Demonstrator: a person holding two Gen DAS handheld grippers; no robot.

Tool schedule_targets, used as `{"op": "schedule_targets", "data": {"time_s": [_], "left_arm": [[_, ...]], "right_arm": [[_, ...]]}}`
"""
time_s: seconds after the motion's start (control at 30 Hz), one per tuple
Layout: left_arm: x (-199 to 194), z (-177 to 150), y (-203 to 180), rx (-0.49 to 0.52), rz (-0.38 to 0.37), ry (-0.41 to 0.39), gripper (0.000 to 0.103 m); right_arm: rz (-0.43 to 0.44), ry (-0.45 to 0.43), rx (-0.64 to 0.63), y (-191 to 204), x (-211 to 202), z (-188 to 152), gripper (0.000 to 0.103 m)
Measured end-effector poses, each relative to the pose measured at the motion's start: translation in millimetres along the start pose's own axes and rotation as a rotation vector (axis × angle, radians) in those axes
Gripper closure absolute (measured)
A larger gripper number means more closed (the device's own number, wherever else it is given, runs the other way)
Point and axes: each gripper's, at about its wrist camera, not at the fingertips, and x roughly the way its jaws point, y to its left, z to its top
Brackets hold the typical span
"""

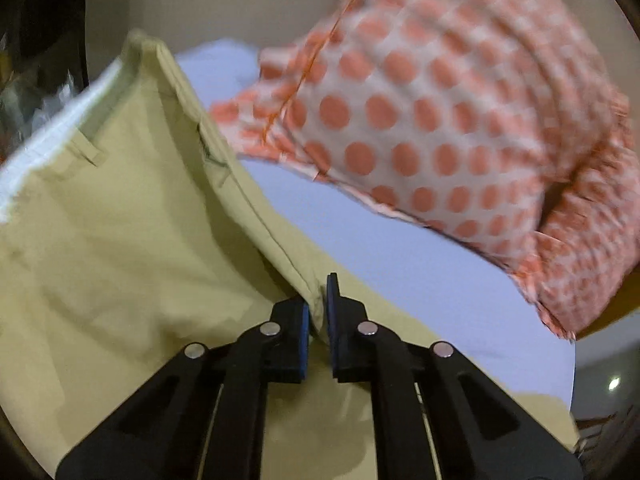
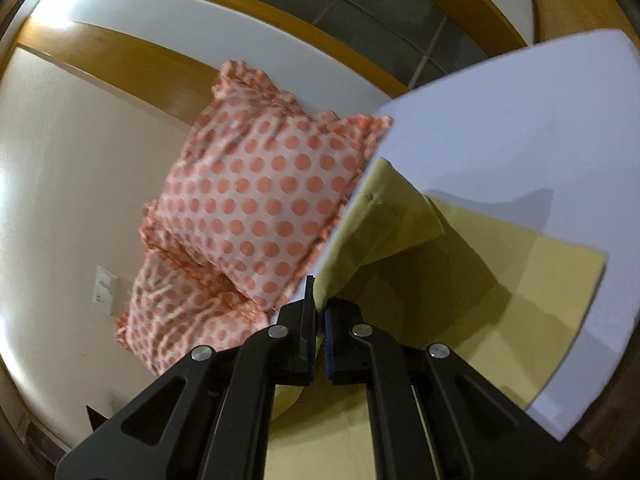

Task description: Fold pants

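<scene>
The pale yellow-green pants point(image 1: 132, 240) lie on a white bed sheet point(image 1: 400, 256). In the left wrist view the waistband with a belt loop and white lining rises at the left, lifted off the sheet. My left gripper point(image 1: 318, 304) is shut on a fold of the pants' edge. In the right wrist view the pants point(image 2: 520, 280) spread to the right over the sheet point(image 2: 520, 128), with a lifted hem folded over. My right gripper point(image 2: 319, 308) is shut on the pants' fabric.
Two white pillows with orange polka dots point(image 1: 440, 120) are stacked at the head of the bed, close to both grippers; they also show in the right wrist view point(image 2: 256, 208). A cream wall point(image 2: 72, 168) and wooden trim point(image 2: 120, 60) lie behind.
</scene>
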Motion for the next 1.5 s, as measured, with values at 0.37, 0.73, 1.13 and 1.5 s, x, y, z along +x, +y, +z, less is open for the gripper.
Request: {"op": "schedule_targets", "data": {"time_s": [0.37, 0.73, 1.13, 1.5], "left_arm": [[-140.8, -195.0, 77.0, -0.026, -0.033, -0.126, 0.093], [-140.2, -223.7, 110.4, -0.099, -0.126, -0.146, 0.075], [-157.8, -241.1, 104.8, -0.007, -0.209, -0.21, 0.039], [-167.8, -245.0, 100.6, 0.068, -0.257, -0.237, 0.035]], "right_arm": [[-0.105, -0.012, 0.019, -36.5, -27.0, -3.1, 0.1], [-0.264, -0.005, 0.011, -54.7, -44.3, -6.5, 0.06], [-0.267, 0.013, -0.032, -64.9, -48.6, -13.1, 0.036], [-0.234, 0.044, -0.19, -32.1, -9.3, -30.1, 0.097]]}}
